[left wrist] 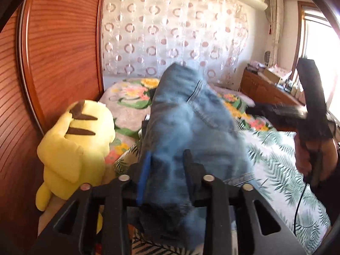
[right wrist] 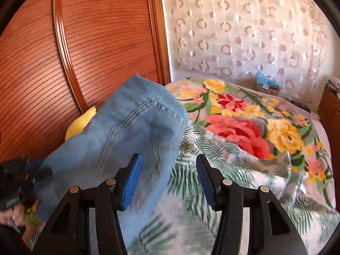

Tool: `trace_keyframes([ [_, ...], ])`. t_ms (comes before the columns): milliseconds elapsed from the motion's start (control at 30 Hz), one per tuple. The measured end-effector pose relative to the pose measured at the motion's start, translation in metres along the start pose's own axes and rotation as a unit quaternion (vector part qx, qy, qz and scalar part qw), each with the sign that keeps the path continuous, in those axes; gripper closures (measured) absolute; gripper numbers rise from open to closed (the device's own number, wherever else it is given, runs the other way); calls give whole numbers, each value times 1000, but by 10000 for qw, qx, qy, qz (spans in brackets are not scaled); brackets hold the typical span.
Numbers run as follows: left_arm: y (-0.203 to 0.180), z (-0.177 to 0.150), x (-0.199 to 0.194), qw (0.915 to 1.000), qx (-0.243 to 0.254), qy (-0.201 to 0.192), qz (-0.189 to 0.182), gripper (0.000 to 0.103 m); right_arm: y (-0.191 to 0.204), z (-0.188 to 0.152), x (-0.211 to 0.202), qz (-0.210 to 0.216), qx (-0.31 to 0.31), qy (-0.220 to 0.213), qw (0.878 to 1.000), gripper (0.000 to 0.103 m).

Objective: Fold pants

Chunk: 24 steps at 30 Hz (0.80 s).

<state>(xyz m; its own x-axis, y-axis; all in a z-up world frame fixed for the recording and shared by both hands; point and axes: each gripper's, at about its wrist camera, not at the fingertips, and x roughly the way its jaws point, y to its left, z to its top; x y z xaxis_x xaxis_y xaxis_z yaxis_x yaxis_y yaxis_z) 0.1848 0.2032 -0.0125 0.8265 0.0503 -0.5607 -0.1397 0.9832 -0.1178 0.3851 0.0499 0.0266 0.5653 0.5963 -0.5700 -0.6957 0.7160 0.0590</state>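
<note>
the left gripper (left wrist: 167, 170) clamped the stitched, faded blue denim pants (left wrist: 191, 127), lifted over the leaf-print bedsheet (left wrist: 276, 159) beside a yellow plush toy (left wrist: 76, 144). the right gripper (right wrist: 169, 180) gaped apart, blue ribbed pads (right wrist: 132, 182) bare.

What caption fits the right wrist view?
Open right claw above the bed, beside raised jeans.

Yellow plush toy (left wrist: 74, 140) beside wooden headboard (left wrist: 53, 53) — floral blanket (right wrist: 244, 119) on the bed.
</note>
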Motion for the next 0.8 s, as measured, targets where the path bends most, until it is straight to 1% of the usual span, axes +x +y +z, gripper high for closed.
trace_keyframes([
  [33,-4,1,-6,10000,35,-61,13,63,5,-7,-22,26,23,-27,10000,48],
  [67,-7,2,-10,9999,56,-103,20,56,5,-16,-35,49,59,-68,9999,48],
  [167,-20,4,-25,9995,169,-256,-10,51,8,-37,-70,27,113,-182,9998,48],
  [200,-26,4,-31,9993,221,-296,-13,41,8,-43,-80,13,131,-220,9997,48],
  [233,-32,4,-36,9991,250,-345,-21,35,9,-52,-93,-8,145,-257,9996,48],
  [267,-39,4,-42,9986,284,-432,-57,24,10,-58,-103,-33,161,-291,9994,48],
  [300,-43,4,-46,9984,309,-472,-99,22,11,-64,-113,-52,175,-322,9993,48],
  [333,-48,4,-48,9981,345,-486,-137,22,11,-69,-120,-70,179,-358,9992,48],
  [400,-60,4,-56,9976,430,-509,-172,15,15,-80,-141,-129,201,-438,9988,48],
  [467,-72,4,-63,9970,487,-556,-234,11,21,-92,-164,-194,216,-509,9983,48],
  [600,-93,3,-77,9959,602,-664,-120,10,28,-113,-202,-296,270,-647,9971,48],
  [667,-102,2,-83,9952,612,-724,-239,10,27,-121,-218,-356,316,-740,9961,48],
  [800,-123,-2,-92,9943,707,-720,-339,10,24,-138,-246,-480,464,-879,9939,48],
])
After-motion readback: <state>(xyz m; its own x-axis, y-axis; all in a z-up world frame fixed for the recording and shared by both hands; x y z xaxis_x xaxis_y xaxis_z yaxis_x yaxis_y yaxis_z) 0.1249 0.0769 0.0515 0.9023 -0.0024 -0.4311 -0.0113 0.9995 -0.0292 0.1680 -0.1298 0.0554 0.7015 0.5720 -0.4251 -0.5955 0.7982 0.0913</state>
